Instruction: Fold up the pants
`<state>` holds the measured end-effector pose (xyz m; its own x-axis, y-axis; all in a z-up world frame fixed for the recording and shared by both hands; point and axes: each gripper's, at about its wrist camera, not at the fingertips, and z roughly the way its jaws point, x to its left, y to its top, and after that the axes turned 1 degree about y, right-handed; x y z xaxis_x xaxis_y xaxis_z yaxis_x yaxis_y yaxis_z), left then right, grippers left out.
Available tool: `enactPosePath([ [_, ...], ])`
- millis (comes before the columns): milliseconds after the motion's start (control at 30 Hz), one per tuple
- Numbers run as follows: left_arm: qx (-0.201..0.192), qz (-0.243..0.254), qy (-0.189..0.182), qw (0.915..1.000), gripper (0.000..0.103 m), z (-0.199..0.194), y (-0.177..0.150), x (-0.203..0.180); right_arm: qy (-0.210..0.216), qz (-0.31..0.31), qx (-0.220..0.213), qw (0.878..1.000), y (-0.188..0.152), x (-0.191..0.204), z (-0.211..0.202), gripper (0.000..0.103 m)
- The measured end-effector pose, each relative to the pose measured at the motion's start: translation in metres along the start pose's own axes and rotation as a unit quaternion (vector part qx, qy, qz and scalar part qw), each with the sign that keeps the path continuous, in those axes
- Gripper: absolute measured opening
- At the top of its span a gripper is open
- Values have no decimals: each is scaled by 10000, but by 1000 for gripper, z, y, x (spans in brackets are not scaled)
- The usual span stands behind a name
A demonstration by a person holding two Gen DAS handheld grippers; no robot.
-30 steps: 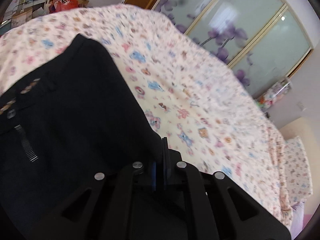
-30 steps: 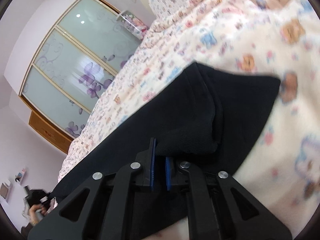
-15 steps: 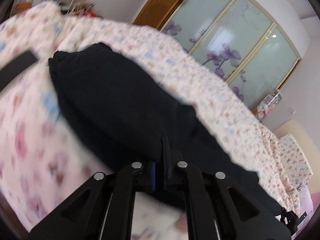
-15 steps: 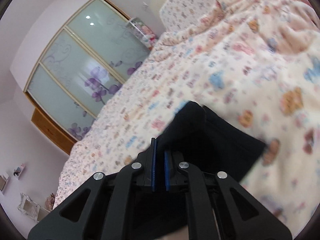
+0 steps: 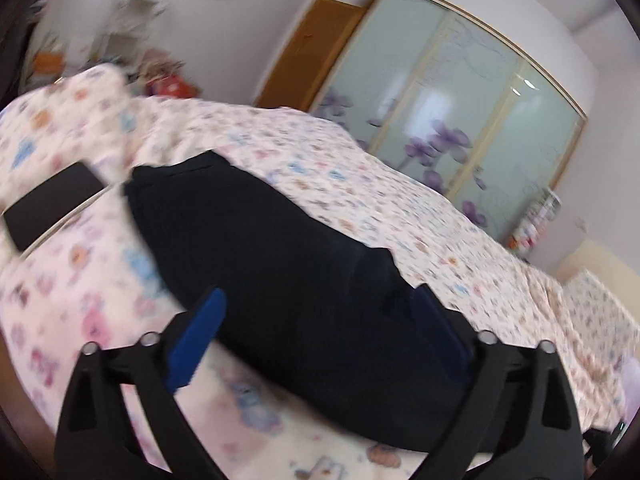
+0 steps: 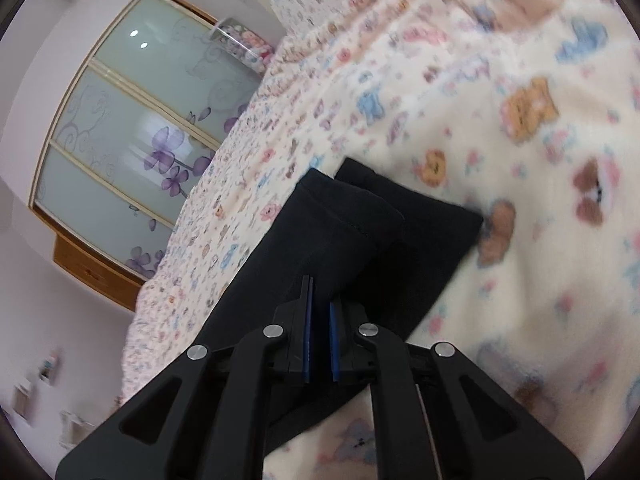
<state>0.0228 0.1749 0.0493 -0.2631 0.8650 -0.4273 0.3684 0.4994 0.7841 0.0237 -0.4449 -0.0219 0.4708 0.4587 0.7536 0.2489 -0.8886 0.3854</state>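
Black knit pants [image 5: 288,264] lie lengthwise on the bed's pastel bear-print fleece blanket [image 6: 520,128], long axis running gripper to gripper. Left gripper [image 5: 316,332] fingers stand wide apart over them; right gripper [image 6: 319,320] fingers pinch the hem end, the nearer hold.

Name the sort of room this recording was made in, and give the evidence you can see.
Most likely a bedroom. Black pants lie on a bed with a cartoon-animal cover, a matching pillow sits at its head, and a wardrobe with frosted, flower-printed sliding doors stands behind.
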Motion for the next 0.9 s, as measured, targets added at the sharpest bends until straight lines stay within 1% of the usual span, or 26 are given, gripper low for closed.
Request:
enactPosePath([
  [33,98,171,6,9998,98,8,-1,-7,89,232,137,9996,3,-6,0,9],
  [100,276,334,-29,9991,98,19,-4,-12,187,475,261,9984,7,-12,1,9],
  [133,362,411,-10,9985,98,26,-8,-15,175,519,292,9981,9,-13,1,9],
  [200,405,496,41,9979,98,34,-14,-20,39,603,420,9973,12,-15,5,9],
  [300,526,612,114,9967,98,46,-26,-26,43,711,450,9964,13,-15,10,9],
  [400,613,666,174,9957,100,54,-36,-25,12,252,294,9992,16,-5,8,7],
  [433,630,681,192,9955,101,56,-38,-25,122,35,101,9999,19,3,-1,5],
  [467,636,693,194,9954,101,57,-40,-25,147,-82,-65,9998,20,6,-9,5],
  [533,638,678,152,9955,101,59,-43,-23,66,-230,-422,9988,19,6,-28,5],
  [567,628,661,84,9958,101,60,-45,-22,-20,-203,-543,9983,17,-2,-36,5],
  [600,610,654,31,9960,101,60,-46,-20,-120,-189,-544,9983,17,-7,-37,5],
  [667,538,668,-41,9963,101,60,-49,-20,-590,-308,-143,9977,9,-24,-24,5],
  [700,535,661,-58,9964,101,60,-49,-21,-718,-488,74,9962,6,-29,-17,5],
  [733,557,638,-85,9964,101,62,-50,-20,-746,-643,89,9951,4,-27,-17,5],
  [800,585,528,-181,9967,101,64,-51,-15,-941,-1070,252,9895,4,-13,-22,12],
  [833,579,442,-269,9970,101,64,-51,-11,-1030,-1216,324,9867,5,-8,-24,18],
  [867,561,383,-331,9971,101,64,-51,-9,-1211,-1362,327,9827,6,-4,-30,25],
  [900,540,347,-378,9972,101,64,-51,-7,-1320,-1410,251,9809,6,-3,-36,32],
])
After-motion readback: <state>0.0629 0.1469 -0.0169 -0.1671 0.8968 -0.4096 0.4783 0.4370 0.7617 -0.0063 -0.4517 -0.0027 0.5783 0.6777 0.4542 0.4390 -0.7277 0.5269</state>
